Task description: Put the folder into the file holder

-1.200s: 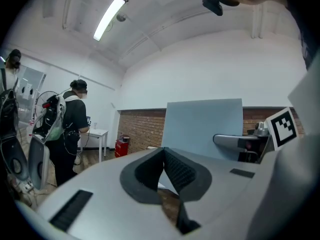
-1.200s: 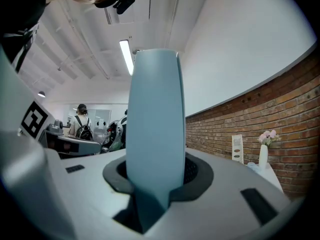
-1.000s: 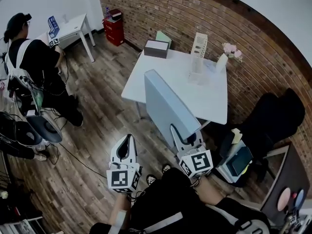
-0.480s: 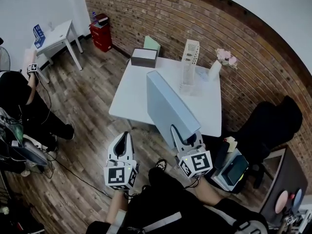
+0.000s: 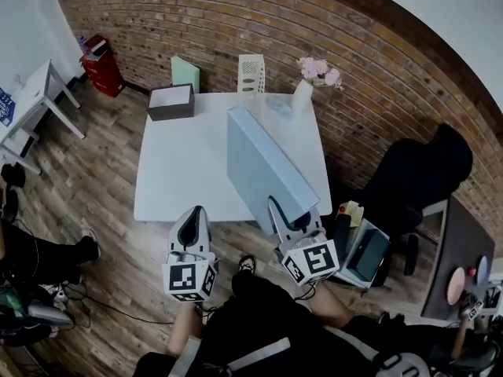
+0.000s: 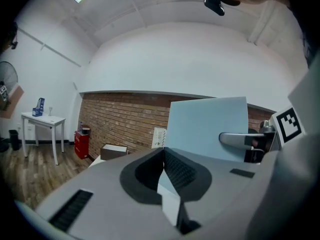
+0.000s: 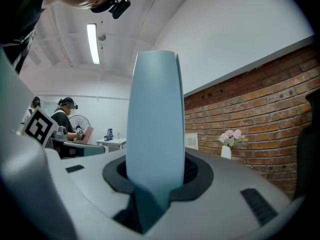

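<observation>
Head view: a person stands at the near edge of a white square table (image 5: 181, 171) with a two-jaw gripper in each hand. The right gripper (image 5: 284, 217) clamps the near lower corner of a light blue rectangular folder (image 5: 263, 167). The folder stands on edge, slanting up and away over the right half of the table. The left gripper (image 5: 193, 217) is just to its left at the table's near edge, with its tips together and nothing in them. A white perforated file holder (image 5: 251, 73) stands upright at the far edge of the table, well apart from the folder. A grey box with a white top (image 5: 171, 100) sits at the far left corner. A white vase of pink flowers (image 5: 305, 89) stands to the right of the file holder. A red-brown brick wall (image 5: 236, 22) runs behind the table, and a black chair (image 5: 416, 175) is on the right.

Left gripper view: the dark ribbed pads meet, with nothing between them. The flat face of the folder rises beyond them to the right, and the file holder and box are farther off by the wall.

Right gripper view: the folder is seen edge-on, filling the gap between the jaws, which press on both its sides. The vase stands far to the right. A person in black (image 7: 64, 116) is far off on the left.
</observation>
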